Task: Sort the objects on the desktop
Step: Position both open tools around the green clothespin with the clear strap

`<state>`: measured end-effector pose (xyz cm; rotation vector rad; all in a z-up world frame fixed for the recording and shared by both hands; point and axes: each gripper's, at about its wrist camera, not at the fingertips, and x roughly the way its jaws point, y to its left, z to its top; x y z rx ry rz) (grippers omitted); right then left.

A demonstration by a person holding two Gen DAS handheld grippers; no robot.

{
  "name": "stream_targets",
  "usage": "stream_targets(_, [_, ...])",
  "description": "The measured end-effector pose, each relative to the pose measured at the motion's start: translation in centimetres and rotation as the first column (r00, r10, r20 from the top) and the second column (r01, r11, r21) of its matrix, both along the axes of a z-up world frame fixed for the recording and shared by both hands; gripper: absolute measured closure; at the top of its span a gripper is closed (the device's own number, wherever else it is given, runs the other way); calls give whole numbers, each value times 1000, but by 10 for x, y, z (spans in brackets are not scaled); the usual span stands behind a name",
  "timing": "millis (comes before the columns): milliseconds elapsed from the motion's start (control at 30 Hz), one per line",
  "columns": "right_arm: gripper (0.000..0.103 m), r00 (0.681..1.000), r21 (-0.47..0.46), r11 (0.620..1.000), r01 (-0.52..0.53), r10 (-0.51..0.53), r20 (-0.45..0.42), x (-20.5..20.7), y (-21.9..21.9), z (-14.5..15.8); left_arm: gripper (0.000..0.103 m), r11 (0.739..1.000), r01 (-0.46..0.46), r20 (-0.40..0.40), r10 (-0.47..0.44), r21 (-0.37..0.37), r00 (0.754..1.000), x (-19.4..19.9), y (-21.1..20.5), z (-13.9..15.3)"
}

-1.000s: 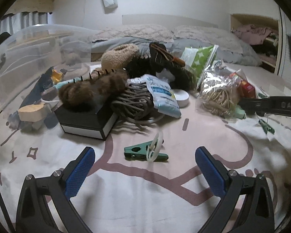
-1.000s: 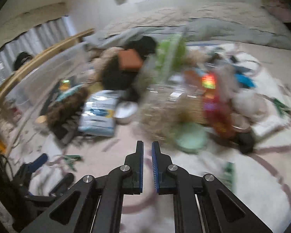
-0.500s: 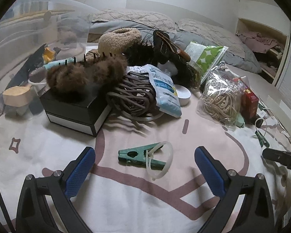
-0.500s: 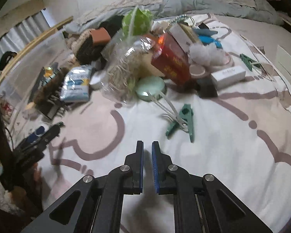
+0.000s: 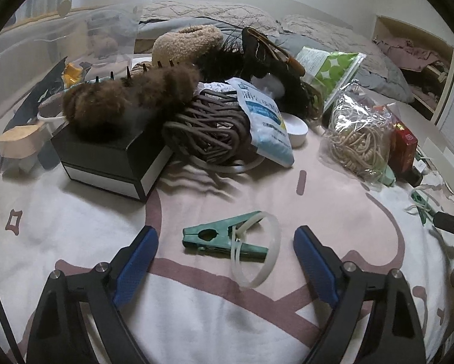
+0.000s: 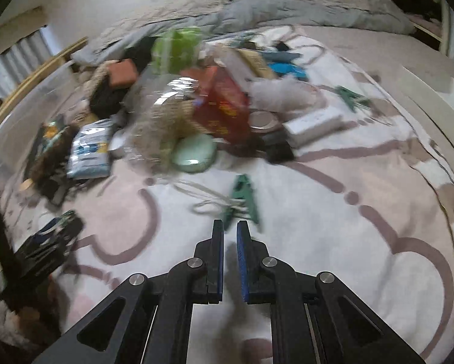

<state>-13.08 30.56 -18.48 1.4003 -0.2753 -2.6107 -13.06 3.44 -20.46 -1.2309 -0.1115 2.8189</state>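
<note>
A green clothespin with a translucent white ring looped through it lies on the pink and white sheet. My left gripper straddles it with its blue pads wide on either side; its jaws are closing and the pads do not touch the clip. In the blurred right wrist view, my right gripper is shut with nothing held, its tips just short of a second green clothespin tangled with white loops.
A heap lies beyond: a black box topped by a brown furry clip, brown cord, a blue-white packet, a bag of beige cord, a red box. A clear bin stands at left.
The left gripper has come closer over the green clothespin and its jaws have narrowed. The right gripper swung across the heap and now sits before the second clothespin, still shut.
</note>
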Motion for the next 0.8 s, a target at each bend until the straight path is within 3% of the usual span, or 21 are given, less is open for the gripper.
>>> stream_targets(233, [92, 995, 3, 995, -102, 102, 12, -13, -29, -2, 11, 1000, -10, 0, 10, 4, 1000, 0, -3, 0])
stream_targets(400, [92, 997, 15, 999, -42, 41, 63, -22, -19, -17, 10, 1000, -19, 3, 19, 2, 1000, 0, -4, 0])
stream_targets(600, [92, 997, 61, 998, 31, -35, 62, -16, 1, -15, 10, 1000, -27, 7, 27, -12, 1000, -2, -3, -2])
stream_targets(800, [91, 998, 87, 995, 38, -42, 47, -3, 7, -8, 10, 1000, -29, 9, 29, -4, 1000, -2, -4, -3])
